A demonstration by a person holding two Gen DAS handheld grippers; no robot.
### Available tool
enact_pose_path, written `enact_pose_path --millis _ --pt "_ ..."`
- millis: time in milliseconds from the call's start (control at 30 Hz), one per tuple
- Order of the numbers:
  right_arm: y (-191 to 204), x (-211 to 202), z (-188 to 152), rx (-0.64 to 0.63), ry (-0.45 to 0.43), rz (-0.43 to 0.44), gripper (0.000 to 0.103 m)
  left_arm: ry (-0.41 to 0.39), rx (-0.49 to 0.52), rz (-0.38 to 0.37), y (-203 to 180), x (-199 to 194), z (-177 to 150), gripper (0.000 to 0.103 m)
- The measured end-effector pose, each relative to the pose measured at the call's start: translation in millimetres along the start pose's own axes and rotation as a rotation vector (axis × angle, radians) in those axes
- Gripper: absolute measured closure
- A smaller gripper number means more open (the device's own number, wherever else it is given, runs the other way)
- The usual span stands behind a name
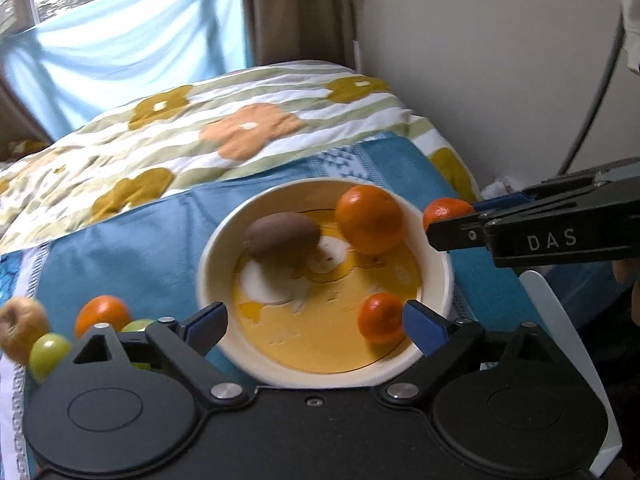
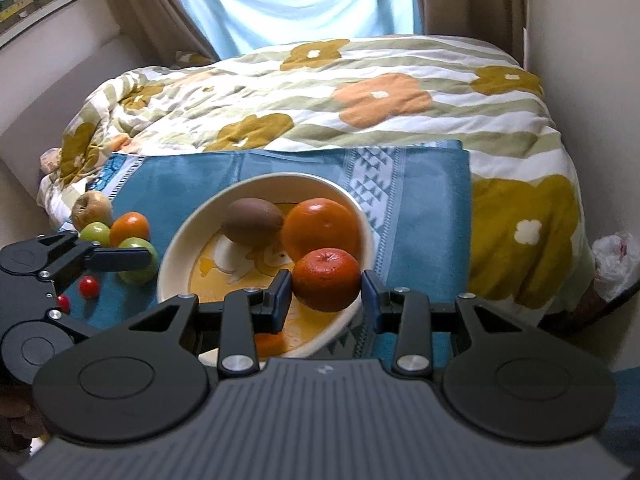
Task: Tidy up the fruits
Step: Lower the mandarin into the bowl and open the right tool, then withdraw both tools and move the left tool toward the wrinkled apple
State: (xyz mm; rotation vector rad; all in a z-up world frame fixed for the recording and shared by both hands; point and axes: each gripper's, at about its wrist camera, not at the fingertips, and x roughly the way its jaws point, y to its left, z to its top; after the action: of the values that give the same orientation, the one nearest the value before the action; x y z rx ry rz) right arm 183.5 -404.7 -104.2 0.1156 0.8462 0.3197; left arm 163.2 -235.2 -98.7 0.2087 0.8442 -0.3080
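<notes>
R gripper [image 2: 326, 294] grips a mandarin [image 2: 326, 280] over the bowl [image 2: 168, 264] rim, at its 5 o'clock. L gripper [image 1: 316, 320] open, empty; loose fruit at its 9 o'clock.

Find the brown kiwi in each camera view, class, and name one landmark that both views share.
Left wrist view: the kiwi lies in the bowl, centre frame, left of the large orange.
Right wrist view: the kiwi sits at the bowl's far side, left of centre.
Shared landmark: the large orange beside it.
</notes>
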Motion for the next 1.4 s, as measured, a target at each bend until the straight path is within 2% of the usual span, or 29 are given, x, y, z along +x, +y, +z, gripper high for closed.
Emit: enact_pose_path --millis 200,467,633,667,700,733,767,800,1100,1400 --pt "12 9 -2 -0.032 0.013 -0.001 0.051 0.007 -0.045 0.018 14 -18 -11 0.002" --pt "18 36 -6 -0.038 0.056 -0.005 0.051 0.020 -0.079 0.063 24 -23 -24 0.002" --pt "23 37 -7 -0.068 0.048 -0.010 0.049 0.027 -0.103 0.071 29 -25 -29 0.002" --pt "24 35 -8 -0.070 0.037 -0.005 0.045 0.028 -0.114 0.066 30 -26 -30 0.002" --pt "25 32 -8 -0.072 0.028 0.002 0.031 0.028 -0.128 0.062 32 -27 -30 0.002" --pt "25 30 -8 -0.071 0.019 0.002 0.013 0.026 -0.136 0.060 32 -28 -30 0.002" --pt "26 26 -9 -0.067 0.007 -0.005 0.004 0.021 -0.141 0.058 33 -30 -31 0.002" --pt "26 22 -10 -0.062 -0.006 -0.011 0.000 0.013 -0.143 0.058 33 -33 -31 0.002" --pt "32 -4 -15 -0.032 -0.045 -0.023 0.000 -0.046 -0.161 0.076 38 -63 -33 0.002" --pt "63 -36 -6 -0.095 -0.061 0.008 0.000 -0.111 -0.173 0.161 60 -113 -40 0.002"
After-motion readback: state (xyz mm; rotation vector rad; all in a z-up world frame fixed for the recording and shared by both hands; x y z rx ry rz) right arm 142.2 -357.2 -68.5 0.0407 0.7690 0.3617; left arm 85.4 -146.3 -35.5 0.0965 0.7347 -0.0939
